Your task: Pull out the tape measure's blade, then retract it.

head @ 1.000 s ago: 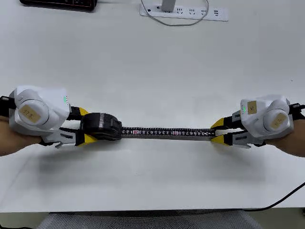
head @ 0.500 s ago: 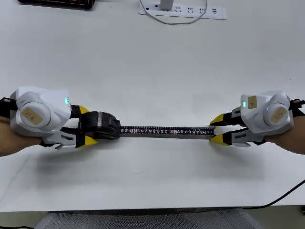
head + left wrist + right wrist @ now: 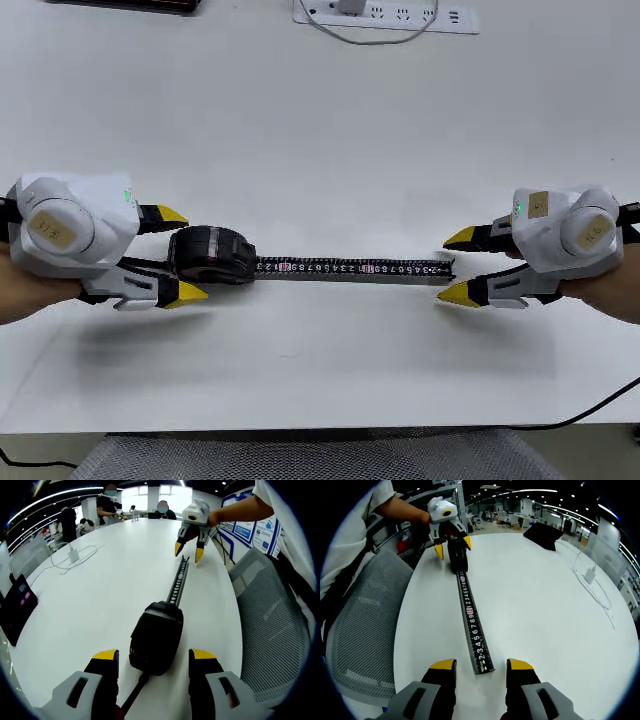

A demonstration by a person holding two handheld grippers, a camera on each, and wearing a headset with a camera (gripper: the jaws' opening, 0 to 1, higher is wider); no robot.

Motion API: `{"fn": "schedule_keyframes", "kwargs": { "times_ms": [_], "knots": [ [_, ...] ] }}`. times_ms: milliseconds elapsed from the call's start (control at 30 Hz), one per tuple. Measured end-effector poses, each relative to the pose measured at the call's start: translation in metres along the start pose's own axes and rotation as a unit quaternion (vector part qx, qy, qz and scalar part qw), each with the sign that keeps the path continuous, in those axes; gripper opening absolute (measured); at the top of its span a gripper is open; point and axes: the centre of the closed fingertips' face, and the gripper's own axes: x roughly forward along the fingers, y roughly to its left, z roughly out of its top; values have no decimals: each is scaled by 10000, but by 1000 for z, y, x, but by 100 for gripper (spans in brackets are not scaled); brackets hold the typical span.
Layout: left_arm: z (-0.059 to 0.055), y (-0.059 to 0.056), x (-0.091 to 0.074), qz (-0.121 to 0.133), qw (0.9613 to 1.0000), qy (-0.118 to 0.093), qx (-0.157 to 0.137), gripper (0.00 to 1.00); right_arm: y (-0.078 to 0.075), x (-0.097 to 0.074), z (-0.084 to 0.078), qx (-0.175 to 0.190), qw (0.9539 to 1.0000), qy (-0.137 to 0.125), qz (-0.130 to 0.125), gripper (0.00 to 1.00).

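Left claw (image 3: 185,254): released, jaws spread, one either side of the black tape measure (image 3: 210,255), with a visible gap on each side in the left gripper view. The tape measure lies on the white surface (image 3: 320,150) between the jaws, just ahead of the left claw's base. Its blade (image 3: 350,267) is drawn out and lies flat on the surface, running straight from the case toward the right claw (image 3: 455,266). Right claw: released, yellow tips apart. The blade's free end lies between and just ahead of them, with neither tip closed on it as seen in the right gripper view. The two claws face each other, well apart, along the line of the blade. A power strip (image 3: 385,12) sits at the surface's far edge, well beyond both claws.
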Motion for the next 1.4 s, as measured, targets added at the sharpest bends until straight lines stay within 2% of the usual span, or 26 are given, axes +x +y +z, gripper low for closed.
{"fn": "schedule_keyframes", "kwargs": {
  "times_ms": [167, 333, 667, 900, 1000, 1200, 1400],
  "knots": [
    [3, -2, -4, 48, 9998, -96, -185, 57, 5, -2, 3, 269, 9996, -112, -3, 41],
    [7, -6, -10, 102, 9988, -265, -395, 64, 7, -3, 1, 412, 9989, -157, -156, 49],
    [9, -5, -22, 492, 9958, -483, -597, 70, 9, -8, 0, 717, 9958, -290, -486, 66],
    [8, -10, -27, 634, 9920, -620, -902, 77, 12, -11, 3, 864, 9934, -407, -640, 75],
    [7, -15, -29, 704, 9915, -633, -888, 78, 14, -14, 4, 921, 9923, -442, -702, 77],
    [7, -21, -35, 930, 9868, -785, -1067, 81, 17, -21, 6, 1097, 9884, -611, -855, 81],
    [4, -26, -40, 1076, 9836, -830, -1189, 82, 18, -27, 13, 1194, 9843, -810, -1017, 83]
  ]
}}
